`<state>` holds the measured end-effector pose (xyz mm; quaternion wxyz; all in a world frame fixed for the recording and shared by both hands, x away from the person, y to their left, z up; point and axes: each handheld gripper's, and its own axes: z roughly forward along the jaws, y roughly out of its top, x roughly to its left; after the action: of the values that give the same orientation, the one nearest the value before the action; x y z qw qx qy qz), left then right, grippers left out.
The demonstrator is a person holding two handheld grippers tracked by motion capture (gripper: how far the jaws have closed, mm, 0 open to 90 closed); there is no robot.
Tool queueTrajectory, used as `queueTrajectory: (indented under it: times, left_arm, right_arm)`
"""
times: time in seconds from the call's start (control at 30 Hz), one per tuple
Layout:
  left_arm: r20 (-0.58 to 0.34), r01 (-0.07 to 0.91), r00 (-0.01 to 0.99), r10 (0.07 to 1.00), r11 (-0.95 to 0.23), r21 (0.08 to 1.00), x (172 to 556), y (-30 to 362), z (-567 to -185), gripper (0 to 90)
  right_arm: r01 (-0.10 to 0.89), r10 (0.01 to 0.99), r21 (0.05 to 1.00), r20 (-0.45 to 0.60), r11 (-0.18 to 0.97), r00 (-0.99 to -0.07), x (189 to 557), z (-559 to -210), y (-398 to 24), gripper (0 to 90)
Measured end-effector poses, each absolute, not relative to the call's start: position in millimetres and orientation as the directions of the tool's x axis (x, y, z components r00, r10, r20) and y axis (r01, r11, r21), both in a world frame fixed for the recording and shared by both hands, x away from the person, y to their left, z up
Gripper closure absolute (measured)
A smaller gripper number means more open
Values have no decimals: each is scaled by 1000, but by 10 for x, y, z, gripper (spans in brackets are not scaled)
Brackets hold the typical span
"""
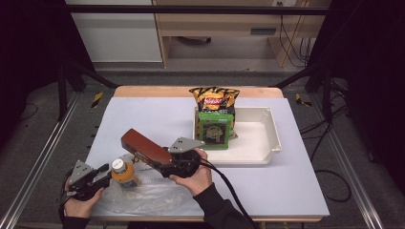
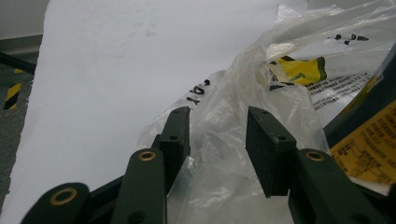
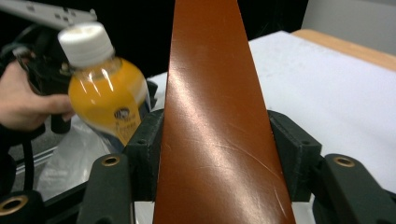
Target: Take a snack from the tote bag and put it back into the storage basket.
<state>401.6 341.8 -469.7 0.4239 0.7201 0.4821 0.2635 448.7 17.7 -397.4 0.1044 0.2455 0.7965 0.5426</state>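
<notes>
Two grippers worked near the front edge of the white worktop [image 1: 157,114]. The right gripper [image 1: 165,164] had its fingers [image 3: 144,149] clamped on a long reddish-brown case [image 1: 143,148], one finger pressing each side; the case ran out ahead of the fingers, lifted at a slant above the worktop, its far end rising up and away. Just beyond those fingers on their left side stood an orange juice bottle [image 1: 125,174] with a white cap [image 3: 85,43], upright on a crumpled clear plastic bag [image 1: 143,195].

The left gripper [image 1: 104,172] lay low beside the bottle, its fingers [image 2: 175,135] apart with a fold of the plastic bag bunched between them; I could not tell whether either finger touched the film. To the right of these fingers a yellow-and-dark label edge [image 2: 364,149] showed close by.

Well beyond both sets of fingers, a white tray [image 1: 260,138] sat on the worktop. A green snack packet [image 1: 216,130] stood upright at the tray's left end, and a black-and-orange chip bag [image 1: 215,100] stood directly behind it.
</notes>
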Motion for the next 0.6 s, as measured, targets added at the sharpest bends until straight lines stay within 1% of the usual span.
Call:
queueTrajectory:
  times: [0.33, 0.5, 0.6]
  left_arm:
    - [-29, 468, 395, 918, -174, 867, 4013, 3425, -4690, 594]
    - [-36, 464, 393, 919, -164, 870, 4004, 3442, -4669, 590]
    - [-46, 449, 393, 919, -147, 881, 3988, 3465, -4622, 566]
  right_arm:
    - [258, 509, 937, 108, 234, -854, 4486, -3601, 60, 435]
    - [249, 523, 941, 98, 227, -847, 4477, -3451, -46, 435]
    - [246, 537, 940, 85, 236, -840, 4479, -3420, -157, 435]
